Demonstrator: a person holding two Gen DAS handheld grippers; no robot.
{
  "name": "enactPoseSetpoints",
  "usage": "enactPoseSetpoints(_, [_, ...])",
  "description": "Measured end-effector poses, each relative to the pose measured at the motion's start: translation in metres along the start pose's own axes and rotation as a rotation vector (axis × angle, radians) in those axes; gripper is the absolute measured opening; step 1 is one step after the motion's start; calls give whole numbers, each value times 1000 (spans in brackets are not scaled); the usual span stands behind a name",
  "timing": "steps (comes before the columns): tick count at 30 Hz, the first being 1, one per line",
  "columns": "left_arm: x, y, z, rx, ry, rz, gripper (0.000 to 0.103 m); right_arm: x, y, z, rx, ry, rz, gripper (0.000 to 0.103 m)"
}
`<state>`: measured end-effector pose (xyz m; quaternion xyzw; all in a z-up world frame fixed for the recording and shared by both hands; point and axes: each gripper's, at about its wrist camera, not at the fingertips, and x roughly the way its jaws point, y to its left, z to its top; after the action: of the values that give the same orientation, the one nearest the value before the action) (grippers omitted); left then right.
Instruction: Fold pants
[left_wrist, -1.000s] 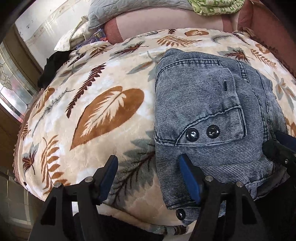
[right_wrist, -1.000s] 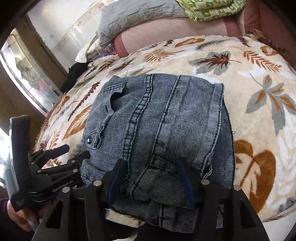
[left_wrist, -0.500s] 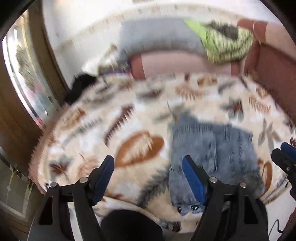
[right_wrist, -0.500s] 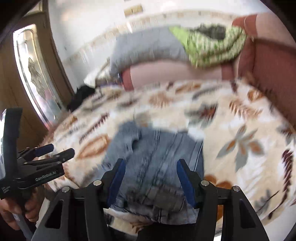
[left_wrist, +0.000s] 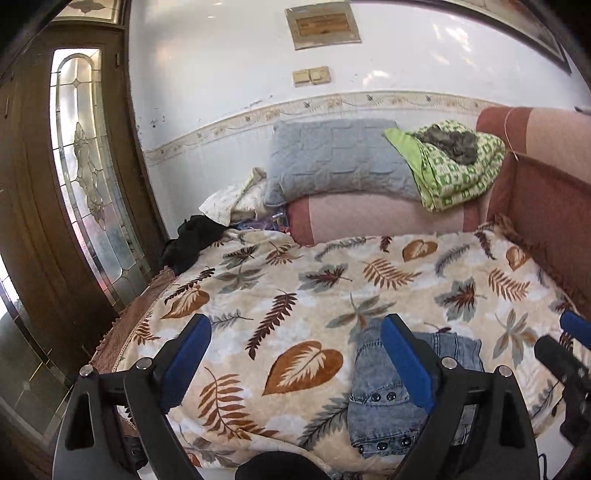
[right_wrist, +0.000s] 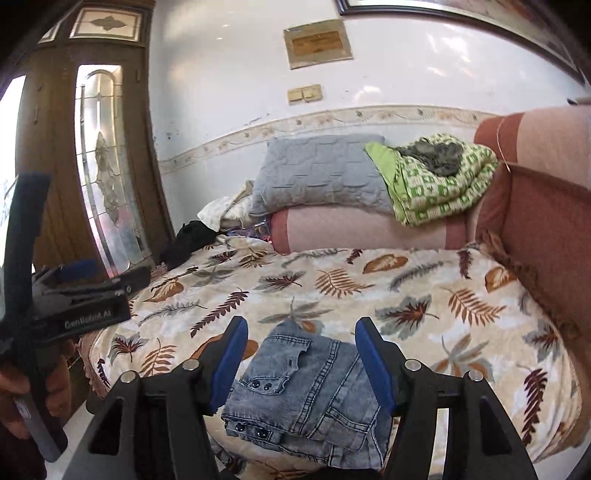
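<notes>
folded denim pants (right_wrist: 306, 391) lying flat at near edge of leaf-print blanket (left_wrist: 332, 280) on the bed, left tongs (left_wrist: 295, 360) spread wide after just opening and holding nothing, right tongs (right_wrist: 301, 356) about half open above the pants, gripping nothing.

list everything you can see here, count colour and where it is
jeans: one, faded blue, folded on the near edge of the blanket
blanket: one, cream with brown and grey leaves, covering the bed
pillow: one, grey, on the pink bolster by the wall
bolster: one, pink, at the far end of the bed
quilt: one, green and white, right of the pillow
door: one, brown with patterned glass, on the left
left gripper: one, black with blue pads, open, empty
right gripper: one, same colours, open above the jeans
</notes>
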<state>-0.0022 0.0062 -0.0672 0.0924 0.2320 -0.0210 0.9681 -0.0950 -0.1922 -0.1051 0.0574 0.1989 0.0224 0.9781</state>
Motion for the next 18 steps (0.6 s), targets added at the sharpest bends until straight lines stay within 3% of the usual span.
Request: enactPoseSetpoints(18, [8,31,5,-74,14,55,94,29,29,-8,-56,64,41,68])
